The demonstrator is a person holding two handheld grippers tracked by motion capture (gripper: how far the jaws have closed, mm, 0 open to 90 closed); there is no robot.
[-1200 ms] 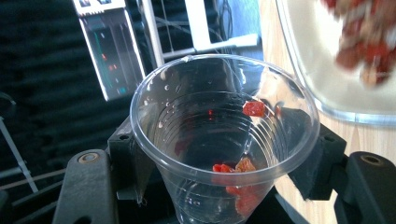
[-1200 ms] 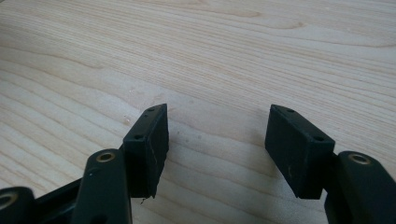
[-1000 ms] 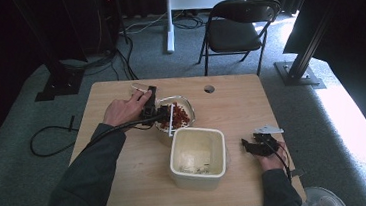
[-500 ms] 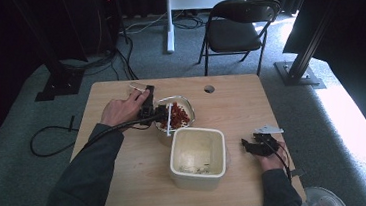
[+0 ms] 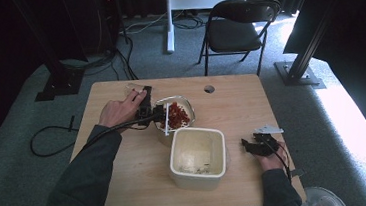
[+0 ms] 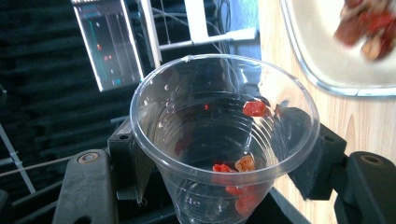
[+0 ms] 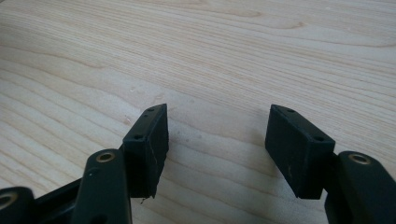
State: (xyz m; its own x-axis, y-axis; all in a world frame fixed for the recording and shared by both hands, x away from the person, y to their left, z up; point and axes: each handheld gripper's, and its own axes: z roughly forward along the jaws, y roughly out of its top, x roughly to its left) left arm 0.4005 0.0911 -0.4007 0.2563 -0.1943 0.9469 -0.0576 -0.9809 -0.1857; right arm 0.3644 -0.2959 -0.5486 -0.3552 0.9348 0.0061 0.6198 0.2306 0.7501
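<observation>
While your left gripper (image 6: 219, 168) keeps its jaws pressed on the clear plastic cup (image 6: 224, 140), one pad on each side of the wall, the cup lies tipped over toward the glass bowl (image 5: 187, 102) just beside it. From the high view, nothing has shifted over the last second: your left hand (image 5: 119, 108) sits at the same spot at the bowl's edge, and the heap of red dried pieces (image 5: 177, 116) in the bowl looks the same as before. That stillness suggests the pour has run its course. A few red and orange bits (image 6: 233, 165) cling near the cup's rim and one more (image 6: 254, 108) sticks farther up the wall, so the cup is nearly but not fully empty; a small shake or a steeper tilt would likely free them.

Your right gripper (image 7: 217, 149) rests low over the bare wooden table (image 7: 210, 56) with its jaws standing apart and nothing between them. It lies to the right of the cream square container (image 5: 198, 154), apart from it, and has not moved either. You could judge the transfer almost done, with only the stuck pieces left.
</observation>
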